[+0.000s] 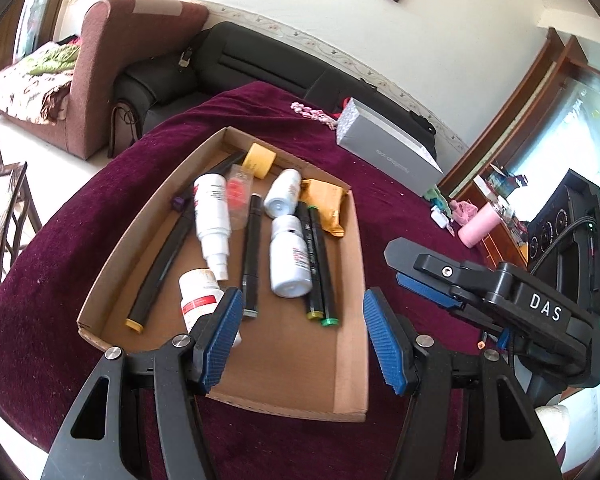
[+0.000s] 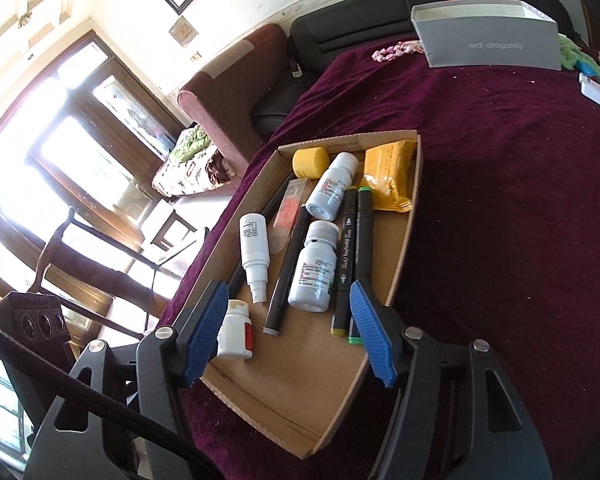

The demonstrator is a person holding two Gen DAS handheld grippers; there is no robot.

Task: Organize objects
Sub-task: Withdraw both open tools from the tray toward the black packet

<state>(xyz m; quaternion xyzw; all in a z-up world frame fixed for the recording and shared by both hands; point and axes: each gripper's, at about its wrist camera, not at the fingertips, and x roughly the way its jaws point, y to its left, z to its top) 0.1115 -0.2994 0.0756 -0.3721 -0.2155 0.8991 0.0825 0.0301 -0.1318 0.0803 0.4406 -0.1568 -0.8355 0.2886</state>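
1. Left wrist view: the left tongs (image 1: 300,336) stand apart, holding nothing, above the near end of the cardboard tray (image 1: 354,300). The right tongs (image 2: 288,332) gape likewise empty over the same tray.
2. Inside the tray lie white bottles (image 1: 290,260), a spray bottle (image 1: 212,220), black markers (image 1: 320,264), a yellow cap (image 1: 260,160) and a yellow packet (image 1: 328,204), loosely jumbled.
3. My guess: gathering looks largely done; tidy sorting is left.
4. On the maroon-covered bench (image 2: 520,200), well apart, sit a grey box (image 2: 492,44), pink beads (image 2: 396,50) and a pink cup (image 1: 480,226).
5. Nothing blocks the tray; bottles could roll.
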